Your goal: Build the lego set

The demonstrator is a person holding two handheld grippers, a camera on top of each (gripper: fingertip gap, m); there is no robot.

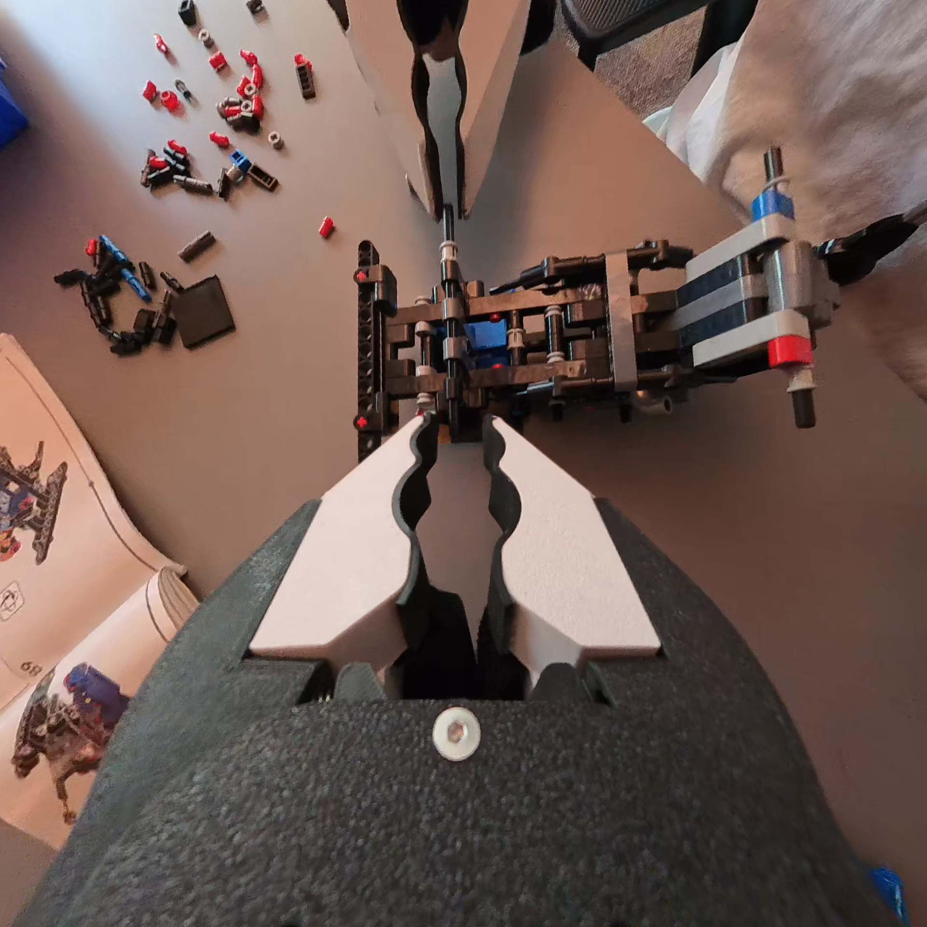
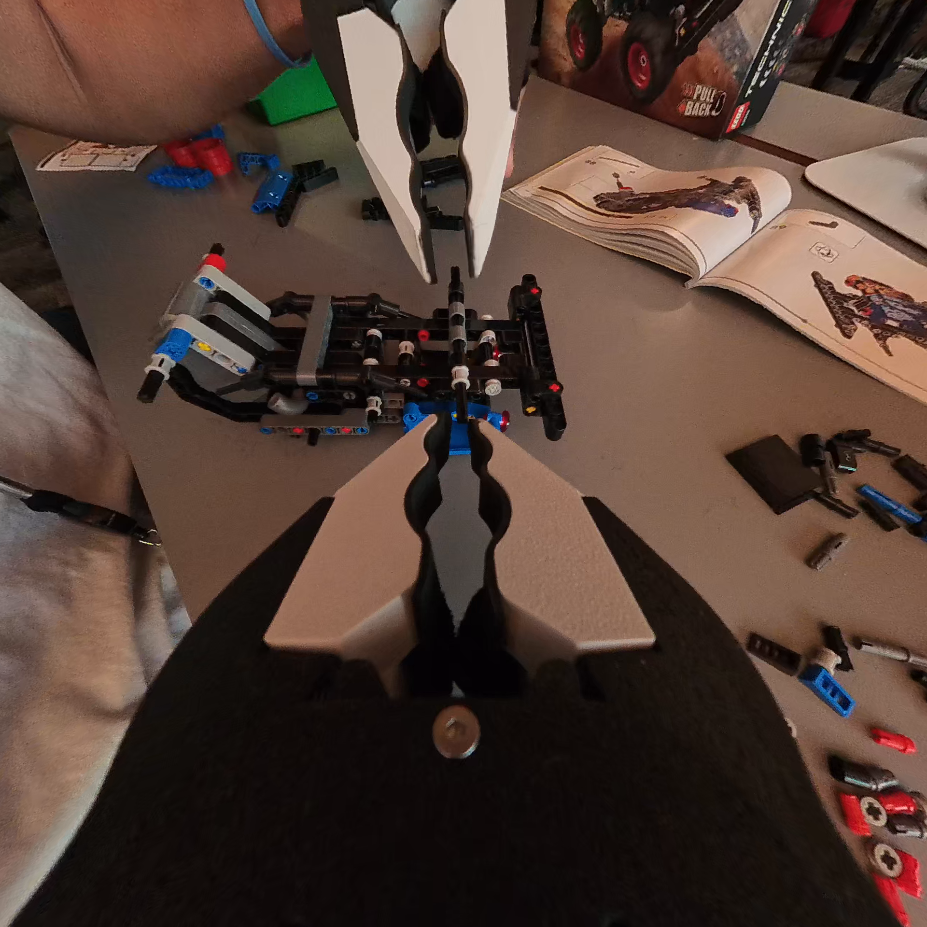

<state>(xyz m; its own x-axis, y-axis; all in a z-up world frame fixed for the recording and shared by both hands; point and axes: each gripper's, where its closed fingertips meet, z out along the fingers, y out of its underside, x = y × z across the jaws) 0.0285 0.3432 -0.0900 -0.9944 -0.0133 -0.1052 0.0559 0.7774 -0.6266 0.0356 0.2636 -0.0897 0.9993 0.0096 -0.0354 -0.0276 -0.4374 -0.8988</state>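
Grey bench (image 1: 251, 426) runs under everything. In the left wrist view, an open instruction booklet (image 1: 75, 577) lies at the far left edge. Beside it are scattered loose pieces (image 1: 236, 110), mostly red and black with a few blue, and a flat black tile (image 1: 203, 311) lies just below them. Mid-frame sits the half-built Technic chassis (image 1: 552, 341), lying on the bench with its long black perforated beam to the left and its grey, blue and red axle block off to the right, near a pale grey sleeve (image 1: 827, 100). A thin black axle (image 1: 450, 301) passes crosswise through the chassis frame and sticks out on both sides. The left claw (image 1: 459, 426) is released: its fingertips flank the near end of that axle with a clear gap on each side. The right claw (image 1: 450, 213) comes in from the opposite side and is drawn in narrowly about the axle's far end; whether its pads actually pinch the axle I cannot tell. In the right wrist view, a forearm fills the upper left corner, with a green block (image 2: 296, 95) and some blue and red parts (image 2: 200, 160) just below it. The chassis lies in the centre between the two opposed claws. To the right is the booklet, with the set's printed box (image 2: 677, 65) standing behind it, and more loose parts spread along the right edge.
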